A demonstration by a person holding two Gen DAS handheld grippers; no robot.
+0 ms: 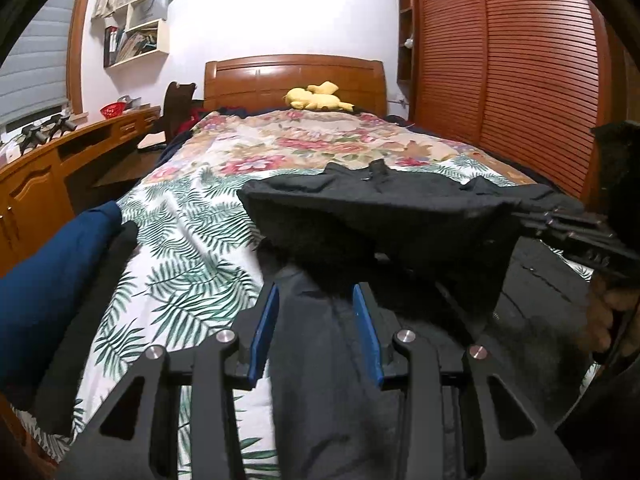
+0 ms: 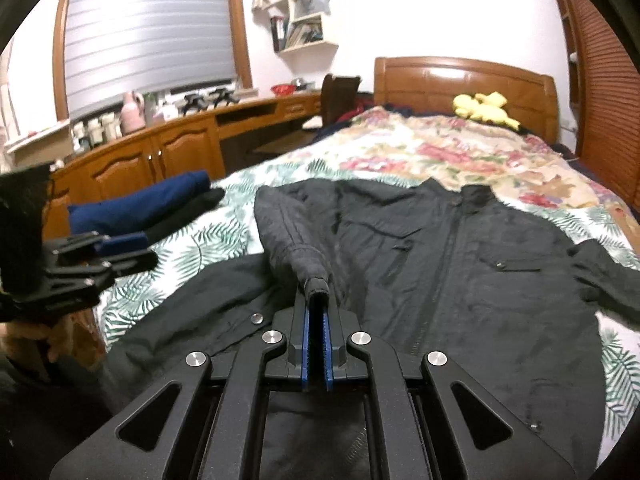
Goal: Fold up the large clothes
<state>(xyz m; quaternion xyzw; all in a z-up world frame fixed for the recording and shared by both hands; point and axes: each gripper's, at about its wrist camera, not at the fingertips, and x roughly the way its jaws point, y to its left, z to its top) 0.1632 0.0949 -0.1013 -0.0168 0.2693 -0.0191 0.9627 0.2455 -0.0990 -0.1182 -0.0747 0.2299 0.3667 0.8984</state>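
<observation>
On the bed (image 1: 192, 216), in the left view, the left gripper (image 1: 316, 300) is held open over the jacket (image 1: 320, 360), nothing between its pads. In the right view, the jacket (image 2: 460, 280) is seen spread front-up, and its sleeve cuff (image 2: 318, 284) is pinched by the closed right gripper (image 2: 317, 320). The small bite could slip if the sleeve is pulled hard, and the fold would be lost.

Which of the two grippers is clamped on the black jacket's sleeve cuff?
The right gripper: its blue pads are closed on the sleeve cuff of the black jacket. The left gripper is open, holding nothing.
</observation>
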